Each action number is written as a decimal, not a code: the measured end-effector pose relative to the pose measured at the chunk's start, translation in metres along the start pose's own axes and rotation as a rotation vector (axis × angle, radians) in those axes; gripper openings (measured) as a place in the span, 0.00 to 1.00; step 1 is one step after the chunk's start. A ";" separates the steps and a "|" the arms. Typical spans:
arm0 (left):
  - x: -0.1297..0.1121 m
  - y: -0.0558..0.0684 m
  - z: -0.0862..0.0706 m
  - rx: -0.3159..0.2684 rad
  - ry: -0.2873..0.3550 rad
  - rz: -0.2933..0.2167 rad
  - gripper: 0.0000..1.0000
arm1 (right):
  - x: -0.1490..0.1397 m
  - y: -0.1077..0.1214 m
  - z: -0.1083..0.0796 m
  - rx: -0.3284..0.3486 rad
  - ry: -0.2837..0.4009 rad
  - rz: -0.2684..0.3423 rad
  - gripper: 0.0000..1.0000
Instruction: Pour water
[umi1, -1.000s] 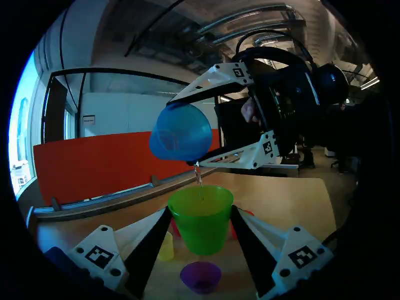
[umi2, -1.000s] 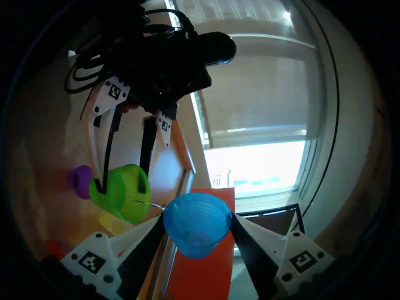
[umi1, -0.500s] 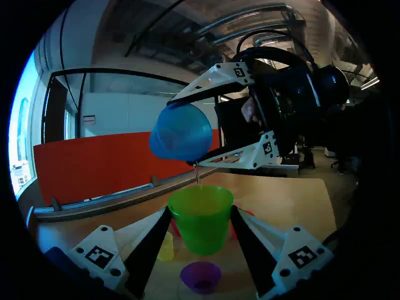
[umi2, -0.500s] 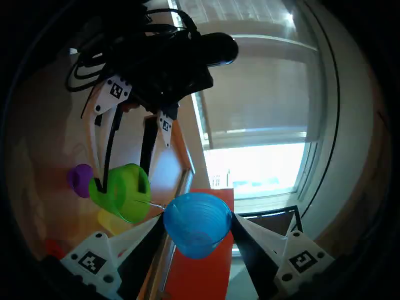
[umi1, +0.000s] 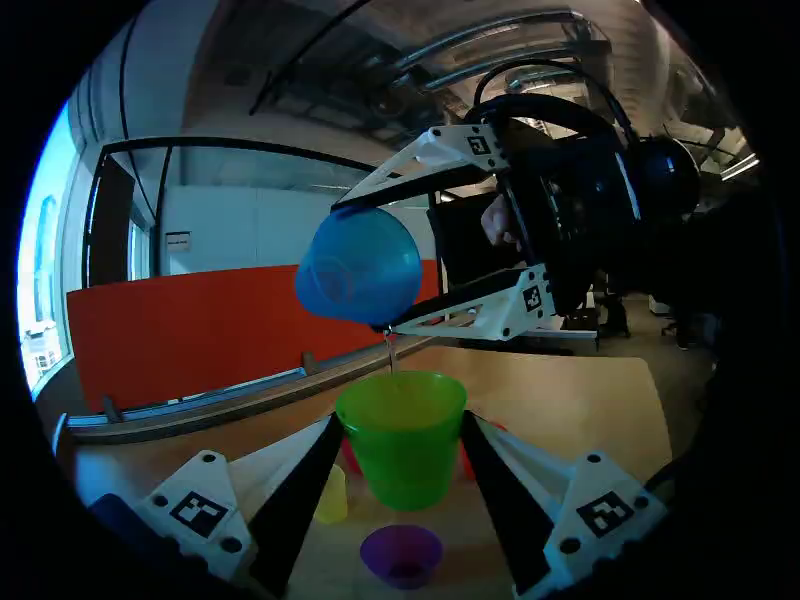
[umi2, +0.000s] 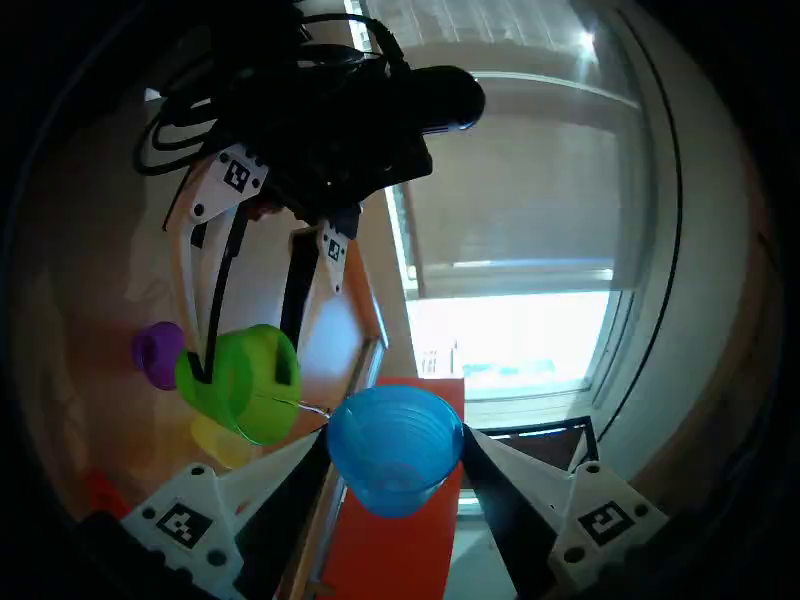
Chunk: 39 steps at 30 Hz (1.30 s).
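Left gripper view shows a thin stream of water (umi1: 390, 352) falling from the lip of a translucent blue plastic cup (umi1: 360, 265) into the open mouth of a translucent green plastic cup (umi1: 402, 438) directly beneath it. The blue cup is tipped steeply and is clamped between the two white fingers of the right gripper (umi1: 362, 267), one finger above it and one below. A hand (umi1: 497, 220) grips that tool's dark body. The green cup stands upright, pinched on both sides by the black-padded fingers of the left gripper (umi1: 402, 470). Whether its base touches the wooden tabletop (umi1: 580, 400) cannot be told. Nearer the tabletop's near edge sits a small purple cup (umi1: 402, 555), and just beside the green cup is a small yellow cup (umi1: 333, 493). A red thing (umi1: 470, 455), too hidden to identify, peeks out behind the green cup. Beyond the tabletop's far edge runs a long orange-red panel (umi1: 200, 320). Right gripper view has the blue cup squeezed between its own fingers, the green cup close beside its rim, and a bright window (umi2: 510, 330) beyond.
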<state>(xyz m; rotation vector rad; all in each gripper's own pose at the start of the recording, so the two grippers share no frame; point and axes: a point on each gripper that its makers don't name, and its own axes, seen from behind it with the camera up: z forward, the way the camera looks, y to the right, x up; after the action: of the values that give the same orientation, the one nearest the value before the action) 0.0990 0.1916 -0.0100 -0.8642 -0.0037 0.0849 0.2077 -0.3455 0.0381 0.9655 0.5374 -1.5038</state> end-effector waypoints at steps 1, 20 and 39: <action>0.000 0.000 0.000 0.000 0.000 0.000 0.85 | 0.000 0.000 0.000 0.000 0.000 -0.003 0.92; 0.002 -0.002 -0.002 0.001 0.005 0.002 0.85 | 0.003 0.002 0.000 0.000 0.004 -0.039 0.92; 0.003 -0.002 -0.002 0.004 0.009 0.005 0.85 | 0.005 0.001 0.001 -0.008 0.001 -0.093 0.92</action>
<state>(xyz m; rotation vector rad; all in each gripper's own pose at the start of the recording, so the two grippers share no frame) 0.1022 0.1891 -0.0098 -0.8611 0.0067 0.0856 0.2091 -0.3491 0.0345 0.9468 0.5955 -1.5829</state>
